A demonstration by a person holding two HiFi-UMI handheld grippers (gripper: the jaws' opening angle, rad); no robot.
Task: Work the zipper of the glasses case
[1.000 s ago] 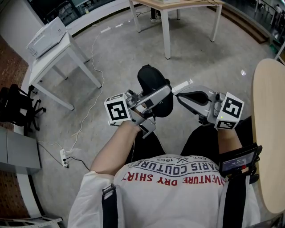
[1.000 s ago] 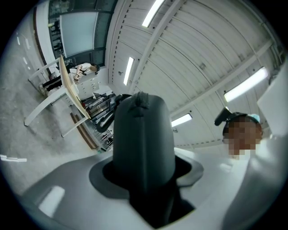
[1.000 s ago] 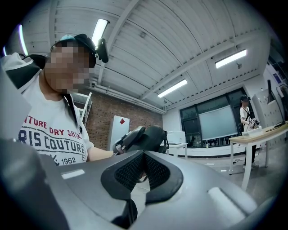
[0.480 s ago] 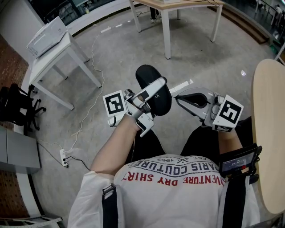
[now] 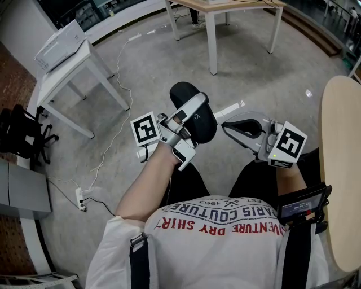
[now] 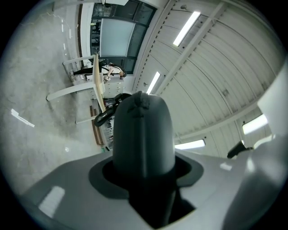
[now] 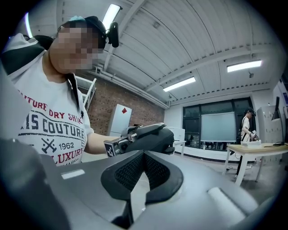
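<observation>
- Currently the glasses case [image 5: 206, 127], black and oval, is held up in the air above the person's lap, at about 12 o'clock from the knees in the head view, with the grey floor [image 5: 152, 68] below it.
- The left tongs [image 5: 193, 109] are clamped on the case. In the left gripper view its rounded dark end stands straight up out of the gap, pressed from both sides.
- The left marker cube [image 5: 145, 128] sits at 9 o'clock of the case, and the bare forearm [image 5: 149, 180] runs back from it toward 6 o'clock.
- The right tongs [image 5: 224, 116] are closed with nothing between them. In the right gripper view the ribbed pads [image 7: 128, 174] meet in a narrow V, and the case lies apart, beyond their tips.
- In the head view the right tongs come in from 3 o'clock of the case, with their tips just beside its right edge. Whether they touch it cannot be told.
- The right marker cube [image 5: 290, 145] lies at 4 o'clock of the case.
- The zipper cannot be made out in any view.
- A white side table [image 5: 73, 68] carrying a box stands at 10 o'clock.
- A wood-topped table [image 5: 225, 5] stands at 12 o'clock.
- A rounded pale tabletop [image 5: 341, 169] fills the 3 o'clock edge.
- A black office chair [image 5: 22, 138] is at 9 o'clock.
- A power strip [image 5: 82, 198] with its cable lies on the floor at 8 o'clock.
</observation>
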